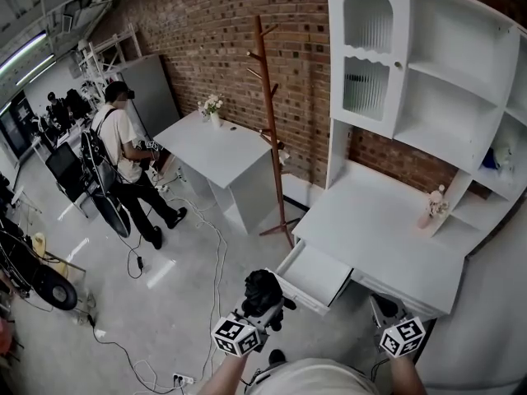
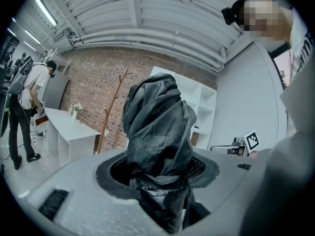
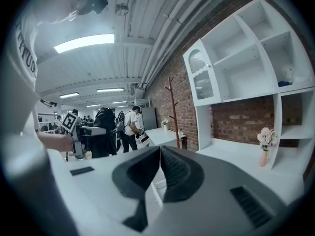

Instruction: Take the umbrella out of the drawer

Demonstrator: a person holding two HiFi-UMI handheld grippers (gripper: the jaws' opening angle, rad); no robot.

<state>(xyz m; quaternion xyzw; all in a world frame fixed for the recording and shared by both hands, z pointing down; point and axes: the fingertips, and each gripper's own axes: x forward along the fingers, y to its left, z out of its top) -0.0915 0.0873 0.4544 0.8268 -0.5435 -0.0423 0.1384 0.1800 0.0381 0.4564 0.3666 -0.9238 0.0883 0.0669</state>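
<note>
One big bench (image 1: 370, 212): It is white, with shelves (image 1: 449, 97) on top. A little flower vase (image 1: 434, 206) stands on it, well apart from the work, so nothing up there needs care.
Drawer (image 1: 317, 274): It is pulled out from the front of the bench. From the head view it looks bare inside. Its near corner is the part to watch, so I think the move should go away from that edge and not along it.
Umbrella (image 2: 157, 127): It is black, folded up and bunchy. It is out of the drawer and up in the air, just in front of the drawer's near corner. I think the lifting out is nearly done, and it only needs to come fully clear. A slow move is best, so that no loose fold catches on the drawer.
Left claw (image 2: 157, 181): It is pinching the umbrella low down, and the cloth puffs out above the jaws. The cloth looks soft and may slip. A firm squeeze on the hard stick inside would be safest, with the umbrella held steady and not tipped.
Right claw (image 3: 159, 151): Its jaws are pressed together with nothing in them. It hangs off to the right, in front of the bench and well apart from the umbrella. I think it is best out of the way there, ready to help if the umbrella starts to slide.
</note>
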